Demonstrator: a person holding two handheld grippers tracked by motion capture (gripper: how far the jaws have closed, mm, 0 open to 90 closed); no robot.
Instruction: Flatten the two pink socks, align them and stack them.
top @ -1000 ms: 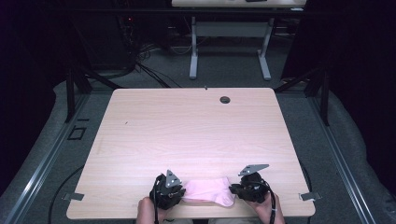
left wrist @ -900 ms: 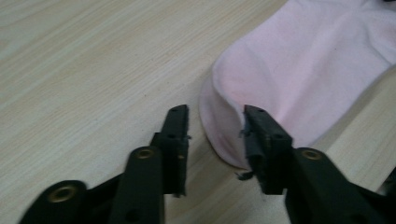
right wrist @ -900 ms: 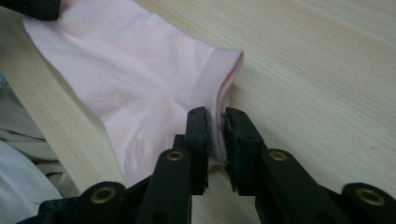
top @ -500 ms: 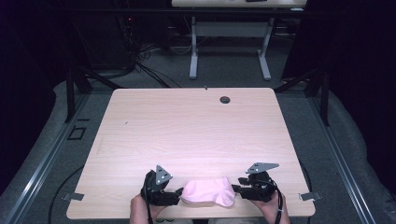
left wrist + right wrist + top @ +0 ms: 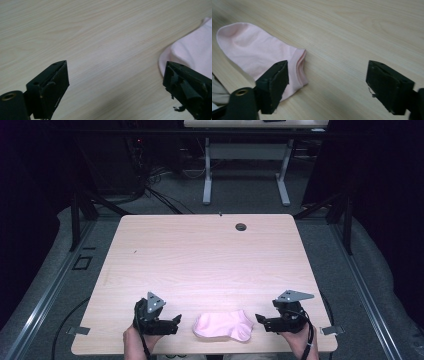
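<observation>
Dark floor and black framing surround a pale wooden table (image 5: 210,265) in the high view, with a second table's legs (image 5: 207,175) standing beyond its far edge. A small dark round hole (image 5: 241,226) sits near the far edge, right of the middle. A pink sock (image 5: 223,326) lies flat at the near edge, about midway between the two near corners. The left gripper (image 5: 176,322) is just to the sock's left and the right gripper (image 5: 260,320) just to its right, each pointing inward at it and apart from it. A hand (image 5: 137,342) holds the left one from below, and a cable trails from the right one.

From the left gripper view, the two black jaws stand wide apart, having just been opening, with bare wood between them. The sock (image 5: 192,53) shows at the right side, its rounded end just beyond the right-hand jaw.

From the right gripper view, the jaws are likewise spread wide, having just been opening, and nothing lies between them but wood. The sock (image 5: 257,51) lies at the left, its ribbed cuff partly behind the left-hand jaw.
</observation>
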